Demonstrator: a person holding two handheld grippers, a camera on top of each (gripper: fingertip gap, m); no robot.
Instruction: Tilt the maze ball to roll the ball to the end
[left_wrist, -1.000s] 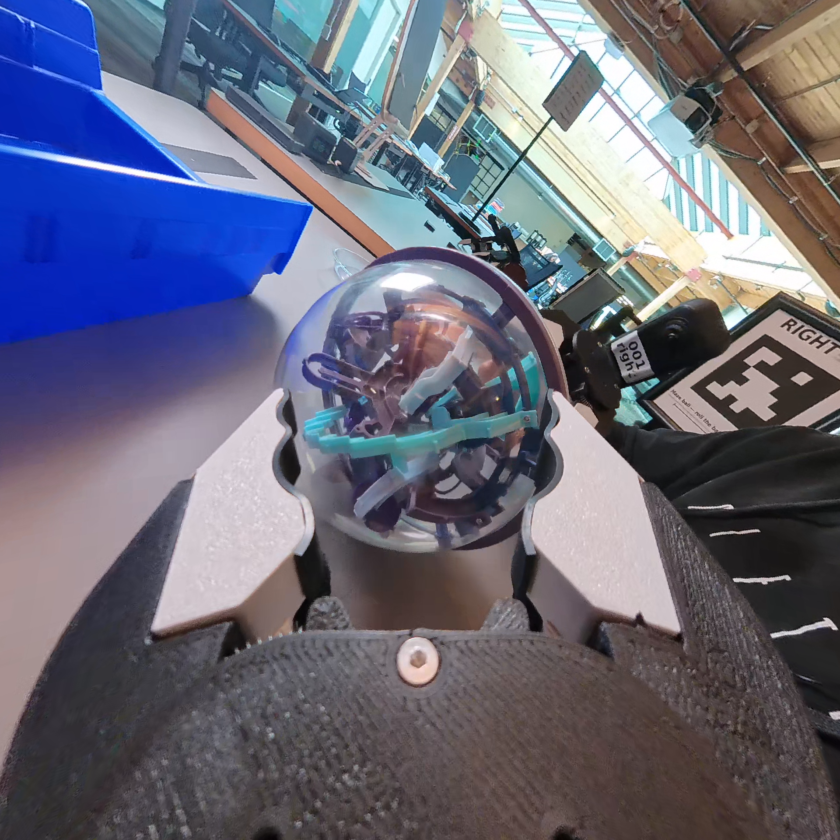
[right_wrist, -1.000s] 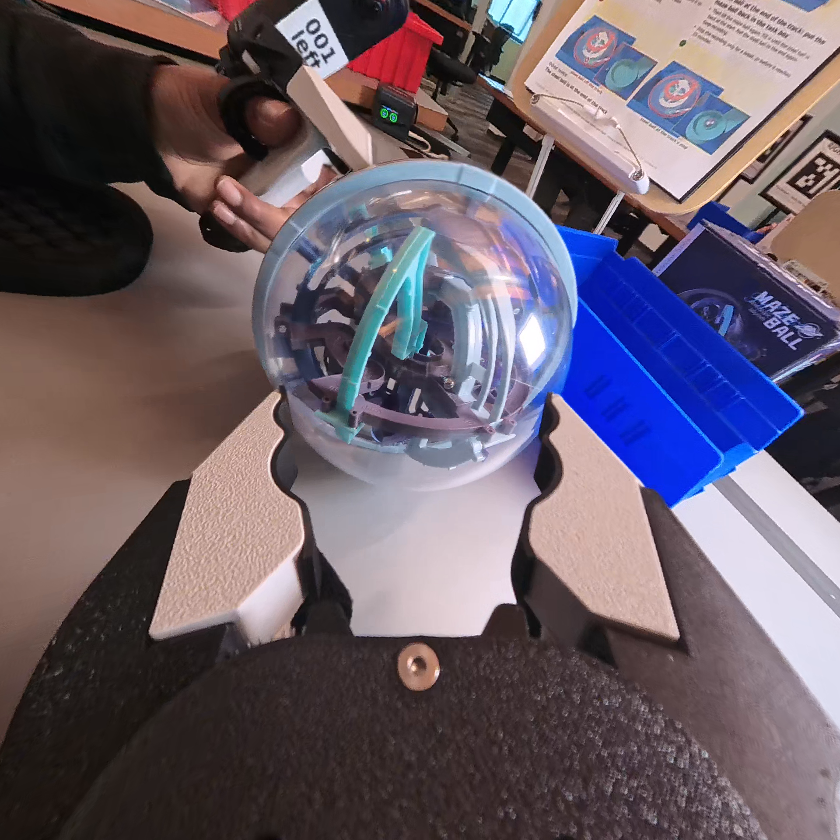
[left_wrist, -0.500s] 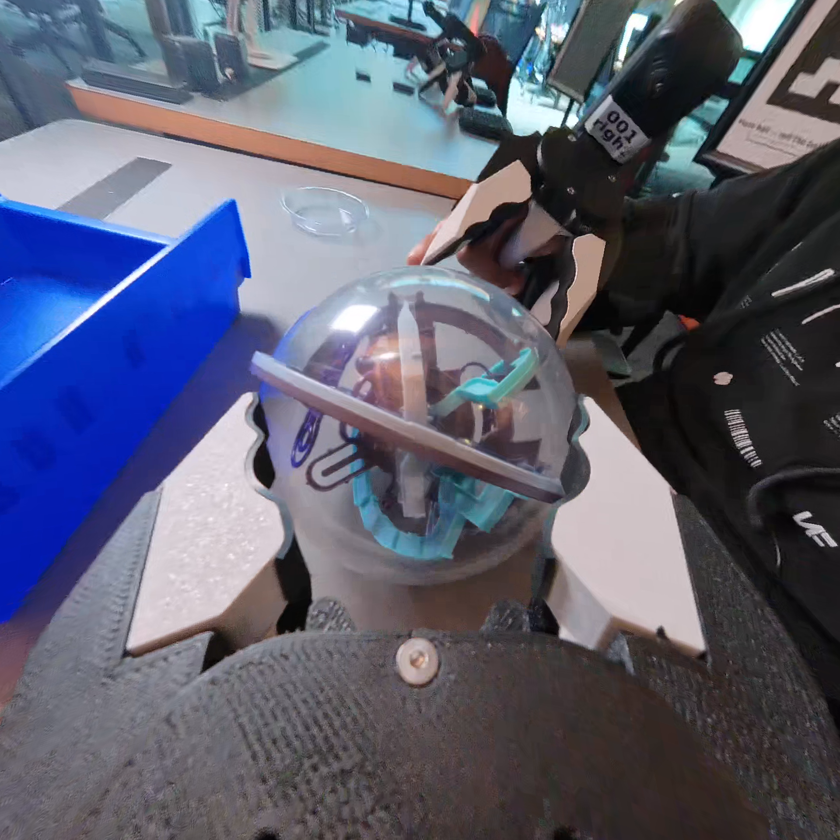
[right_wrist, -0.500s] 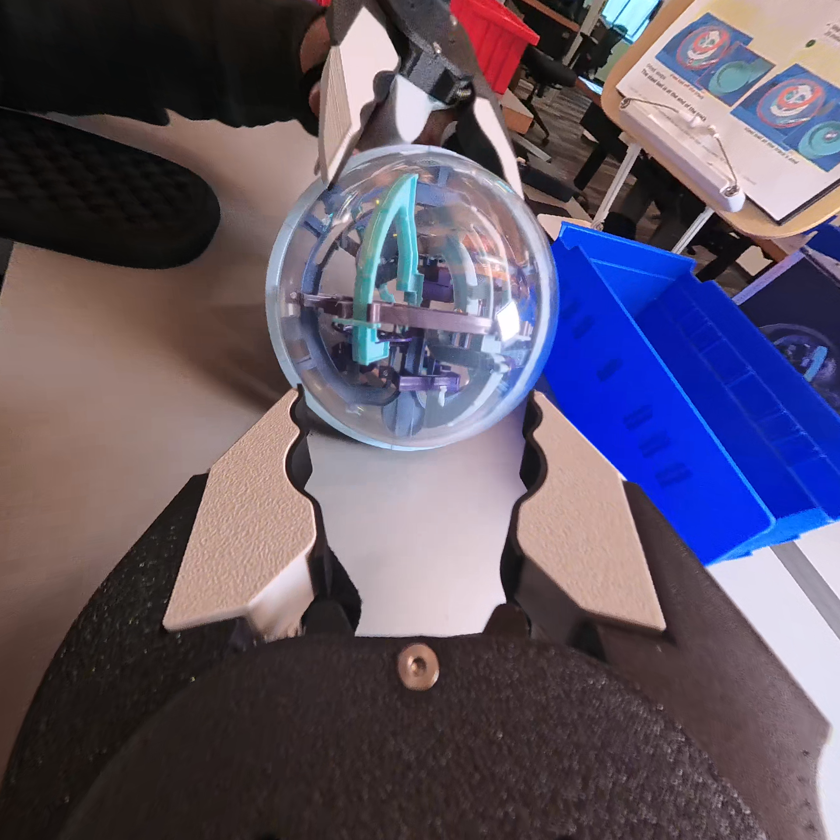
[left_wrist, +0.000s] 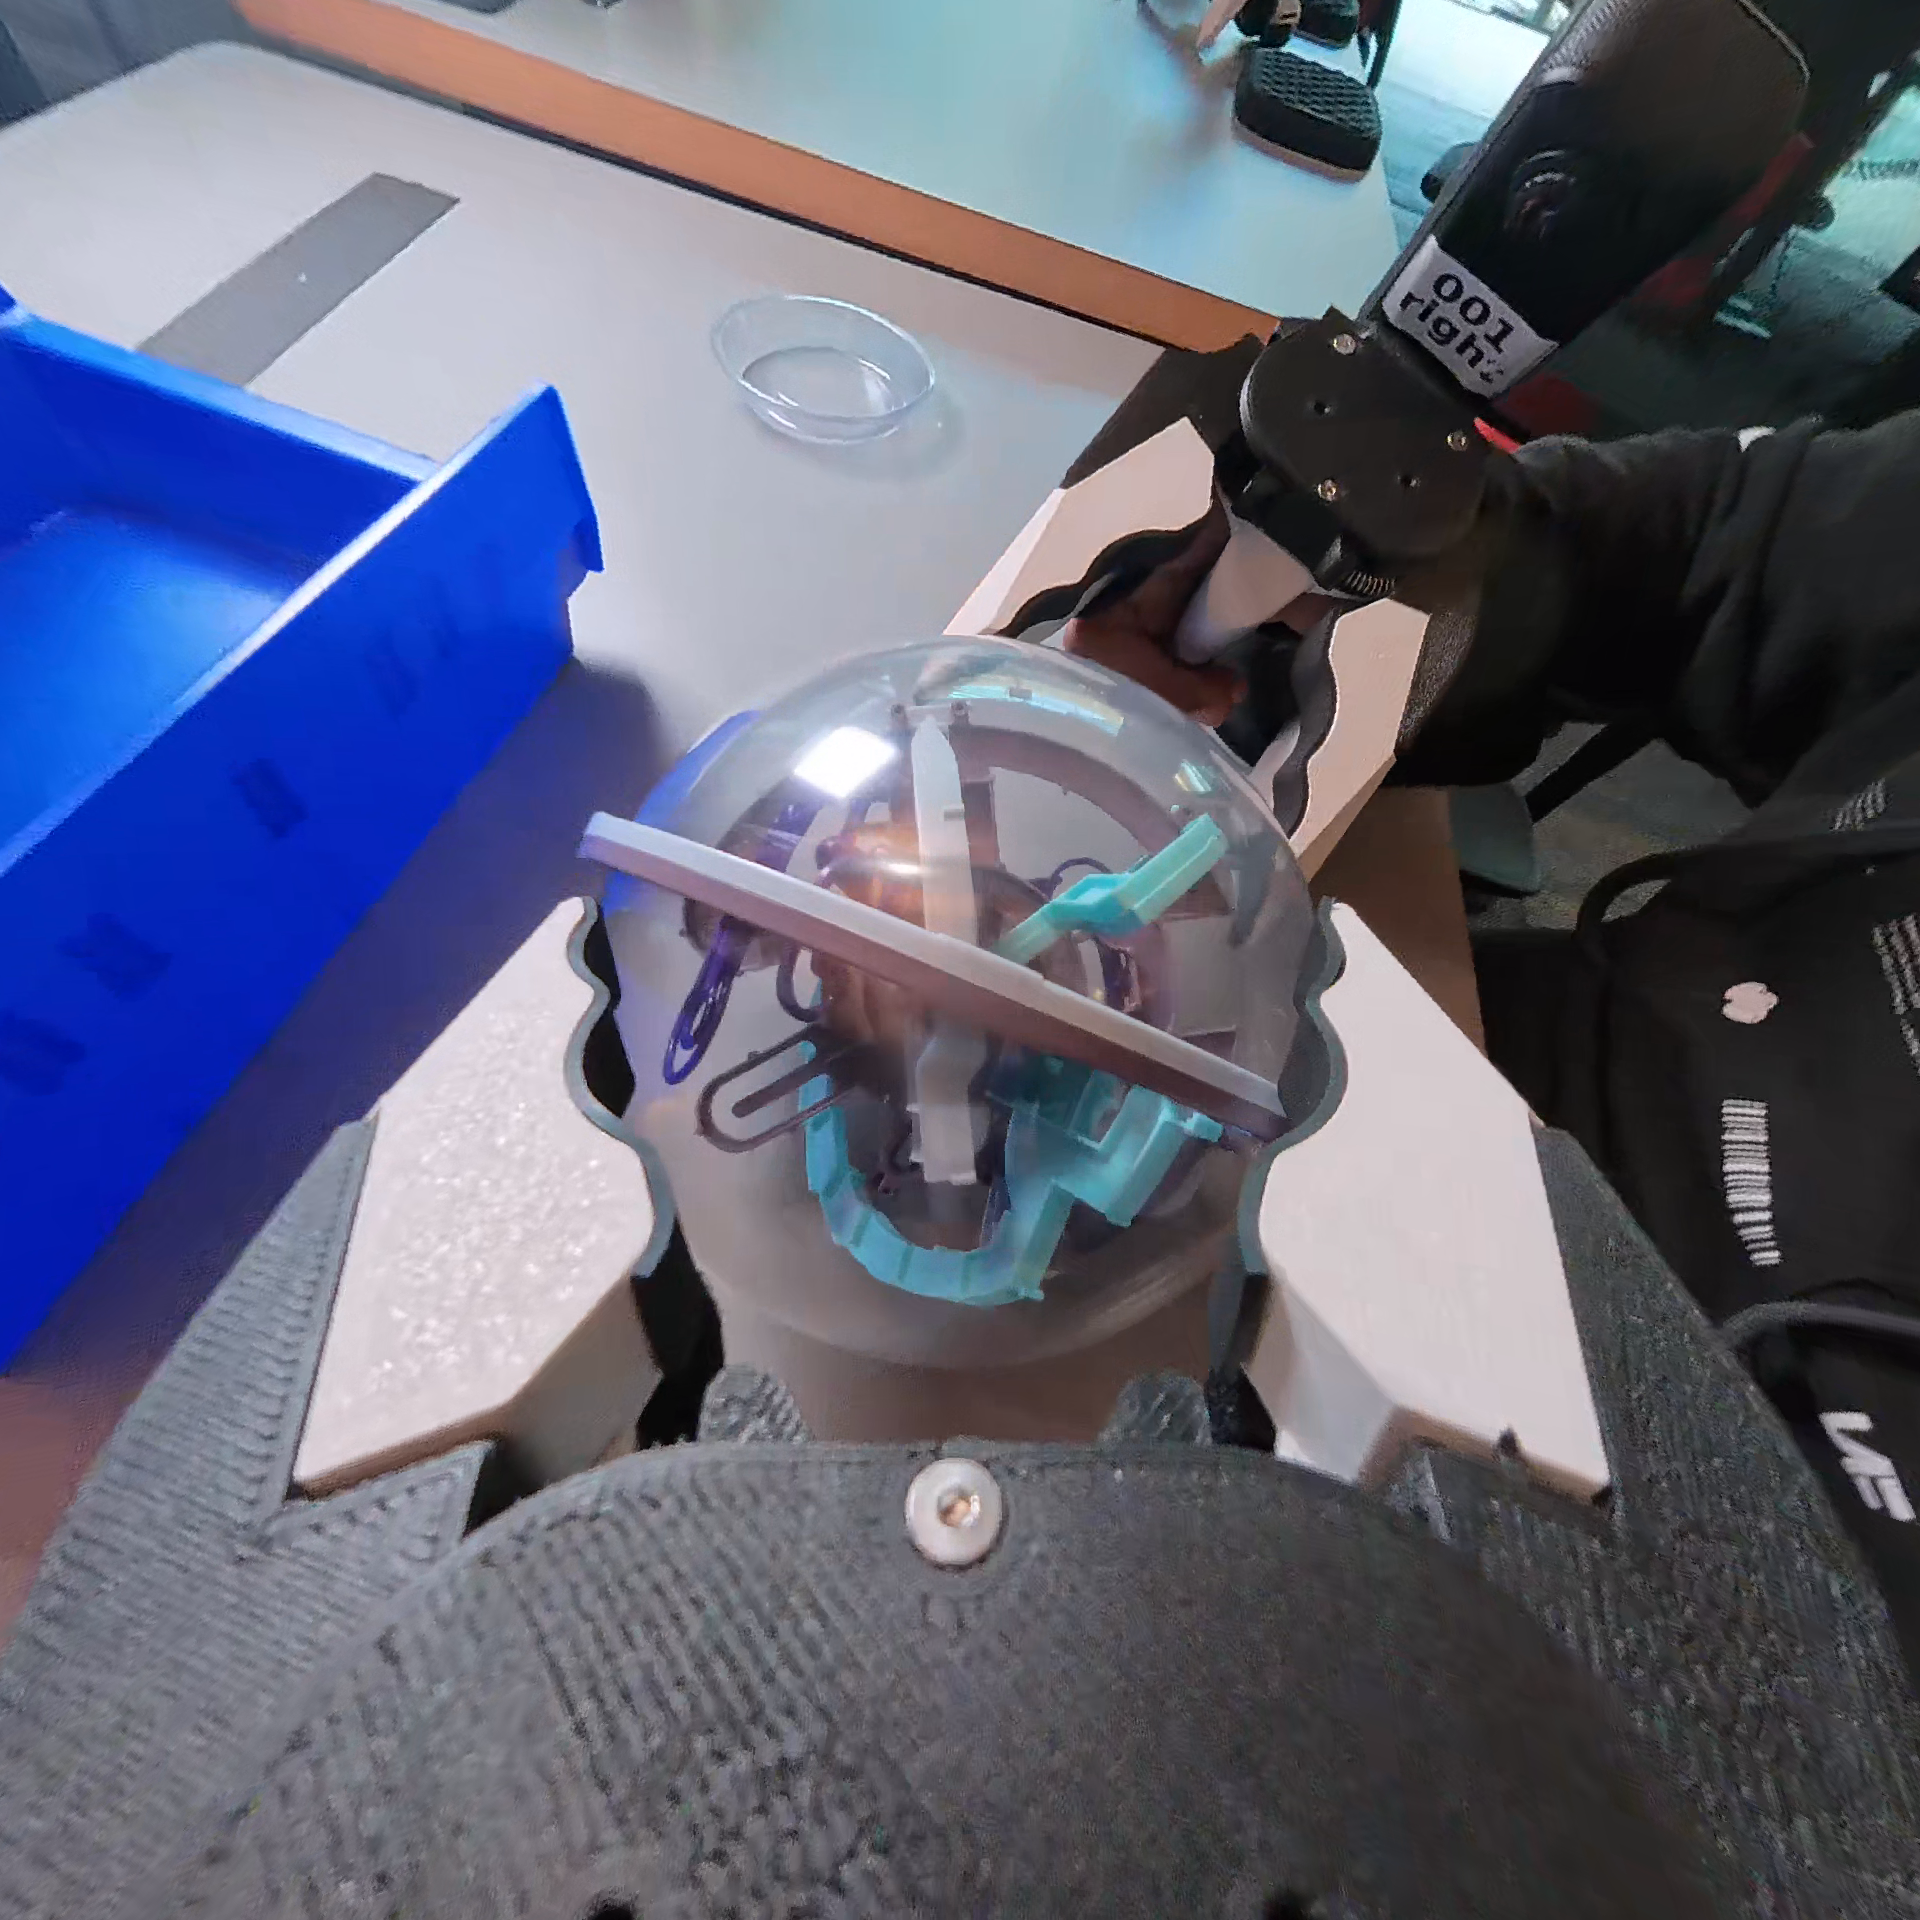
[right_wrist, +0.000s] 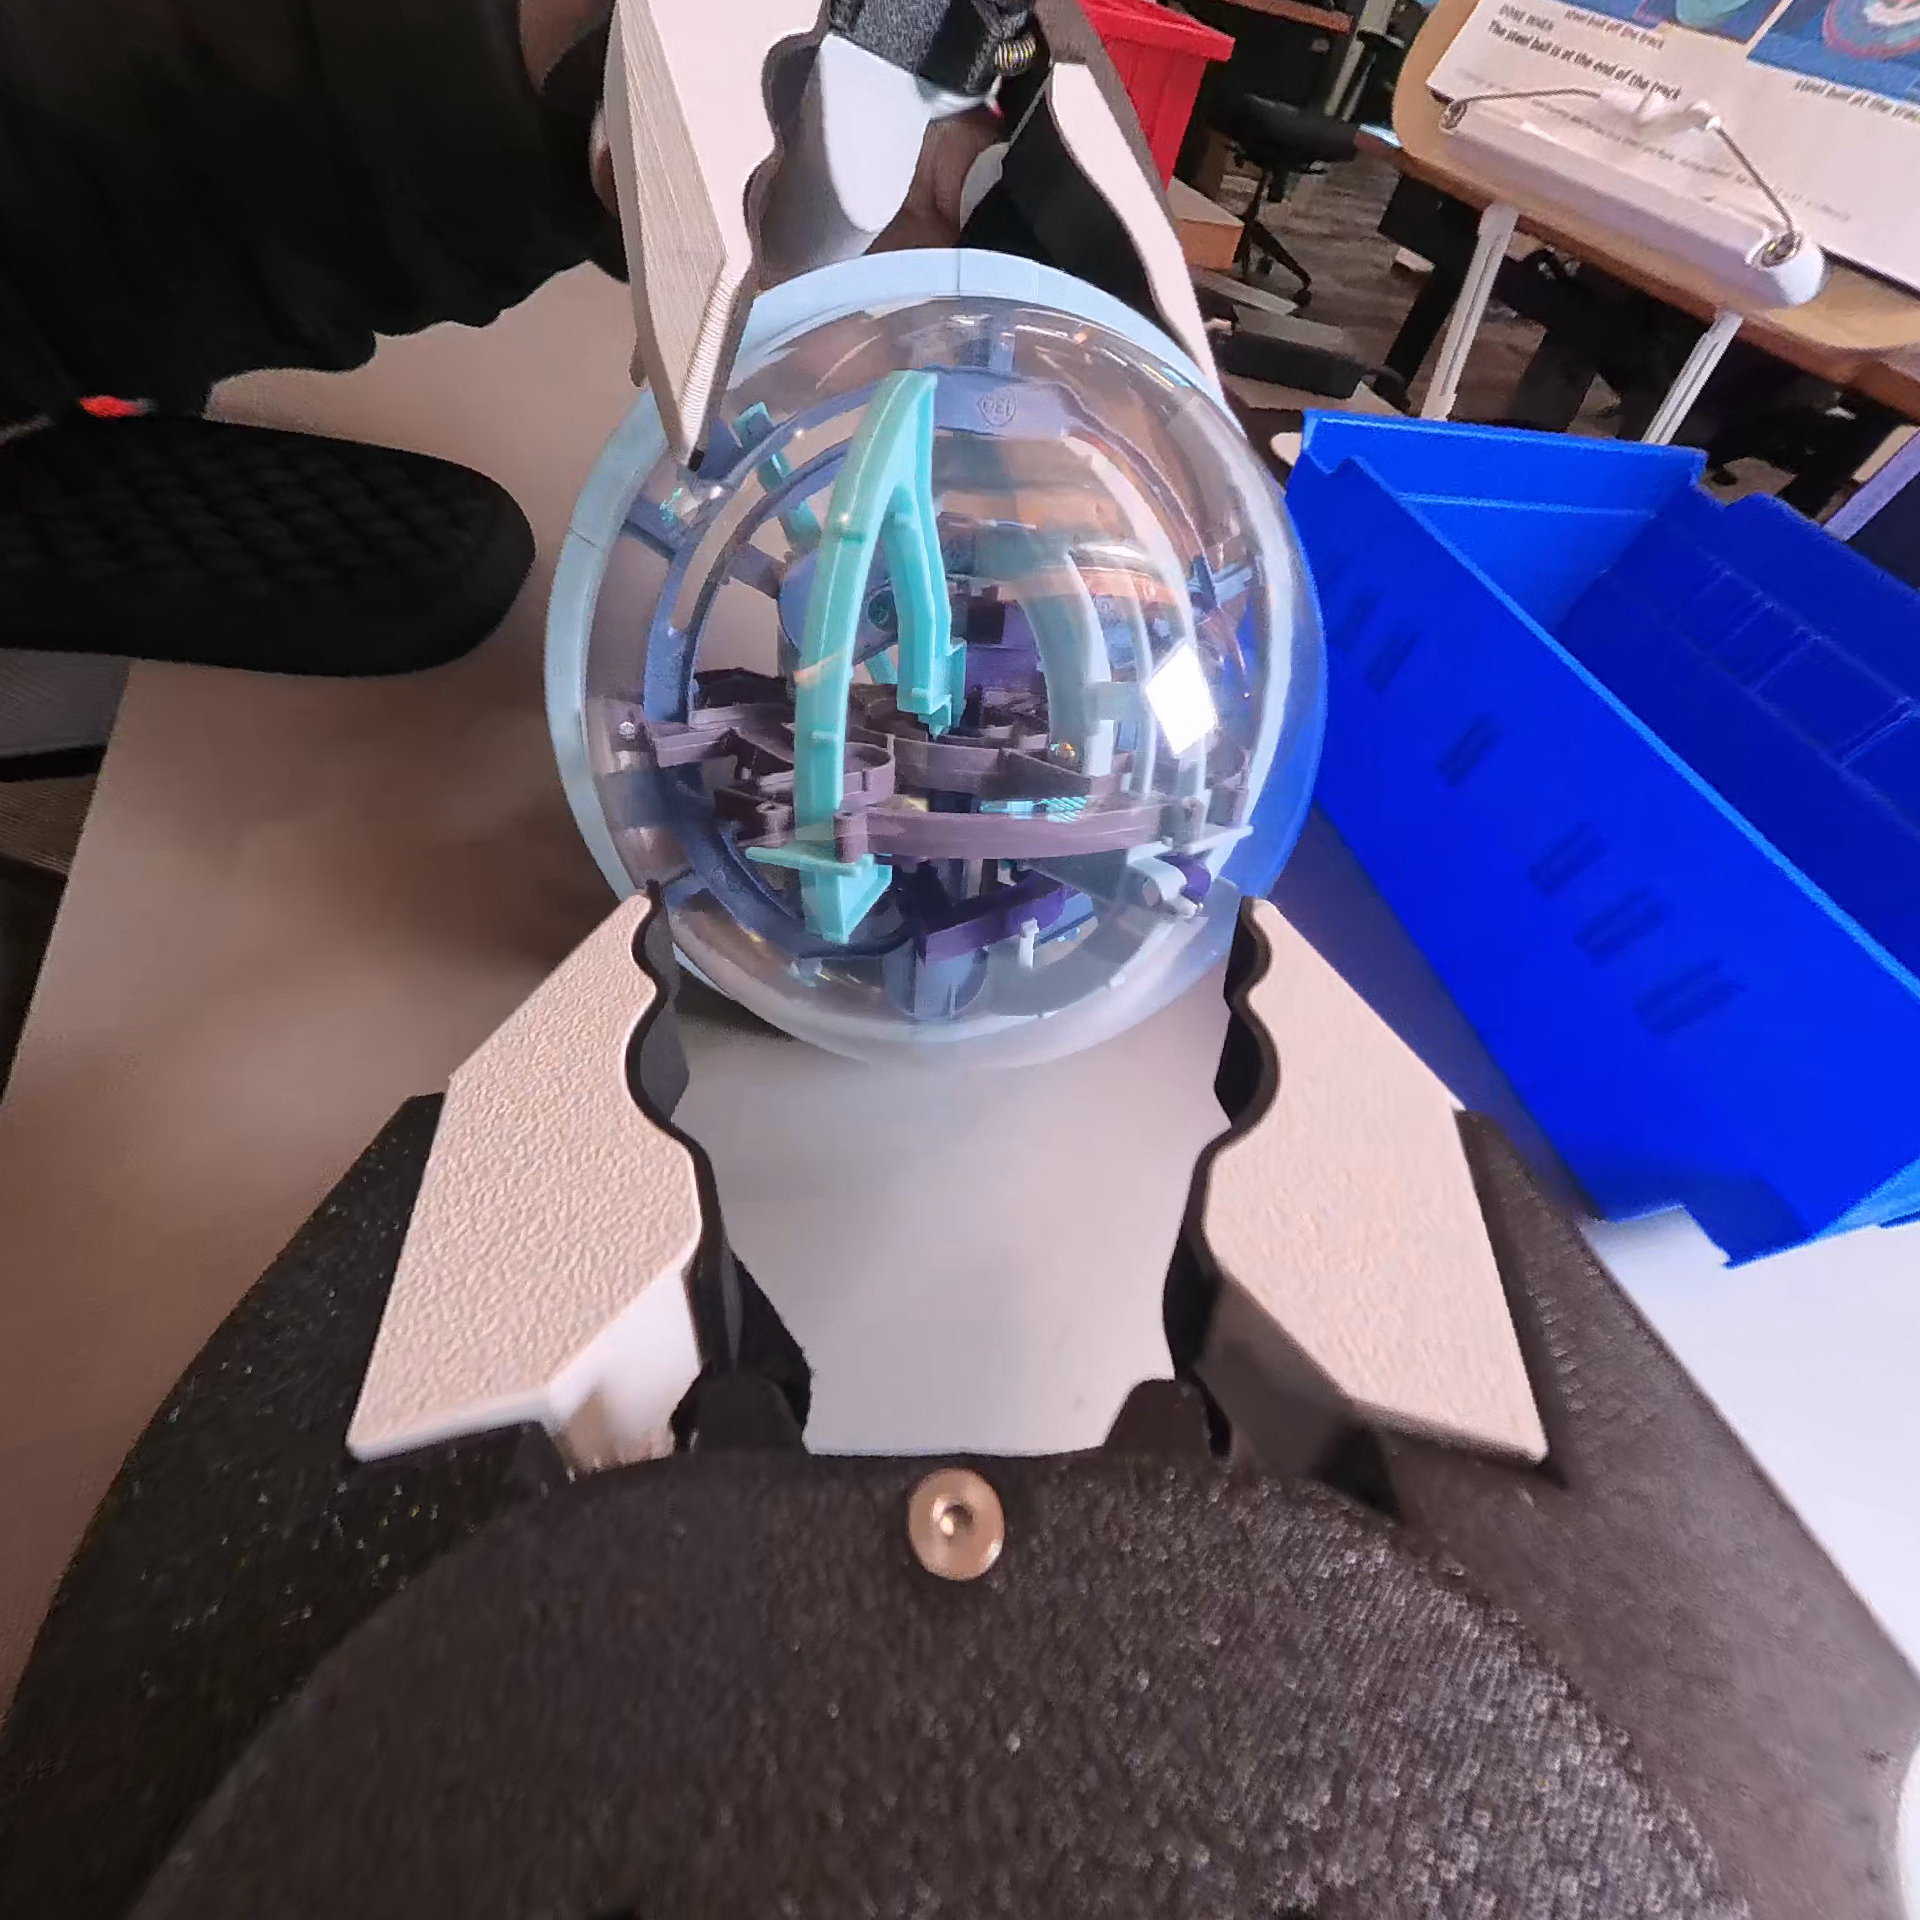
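- Left wrist view: the left gripper (left_wrist: 951, 1023) pinches the clear maze ball (left_wrist: 951, 997) between its two pale fingers (left_wrist: 488, 1174), above the grey table (left_wrist: 644, 436). The sphere's grey equator band runs tilted, down to the right. A blue bin (left_wrist: 239, 727) stands to the left, with a clear dish (left_wrist: 821, 364) farther off.
- Right wrist view: the right gripper (right_wrist: 951, 914) has its fingers (right_wrist: 540, 1195) spread around the near side of the ball (right_wrist: 935, 665), tips at its lower edges; I cannot tell whether they press on it. The left gripper's fingers (right_wrist: 675, 229) clasp its far side. The blue bin (right_wrist: 1600, 831) lies just right.
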